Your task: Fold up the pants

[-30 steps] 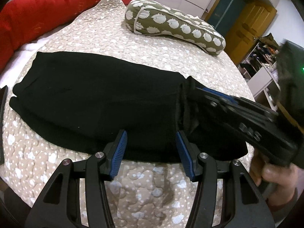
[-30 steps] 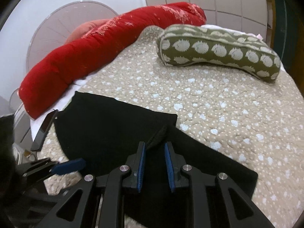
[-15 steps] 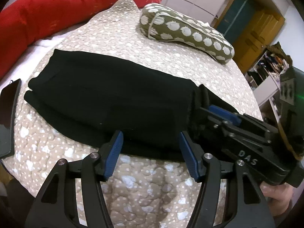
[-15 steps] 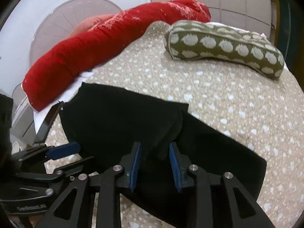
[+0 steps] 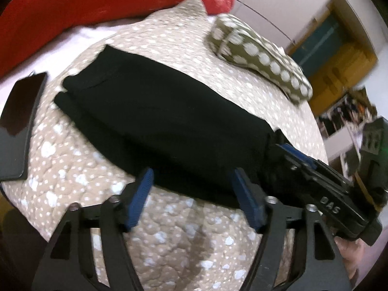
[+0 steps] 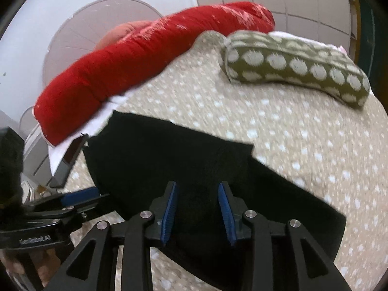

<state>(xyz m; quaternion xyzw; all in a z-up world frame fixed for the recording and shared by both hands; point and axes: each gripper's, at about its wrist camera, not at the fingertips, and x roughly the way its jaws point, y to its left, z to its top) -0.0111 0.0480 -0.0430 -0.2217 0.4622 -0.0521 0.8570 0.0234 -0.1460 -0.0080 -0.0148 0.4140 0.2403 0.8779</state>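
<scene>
Right now the black pants (image 5: 169, 126) lie folded lengthwise on the dotted beige quilt (image 5: 169, 242). In the left wrist view, the left gripper (image 5: 191, 189) hangs at six o'clock just off the near hem, its blue pads spread with nothing between them. The right gripper (image 6: 197, 208) sits over the dark cloth, jaws apart; whether they grip any fabric I cannot tell. A green spotted pillow (image 6: 295, 65) rests toward two o'clock, a red duvet (image 6: 135, 68) toward eleven.
</scene>
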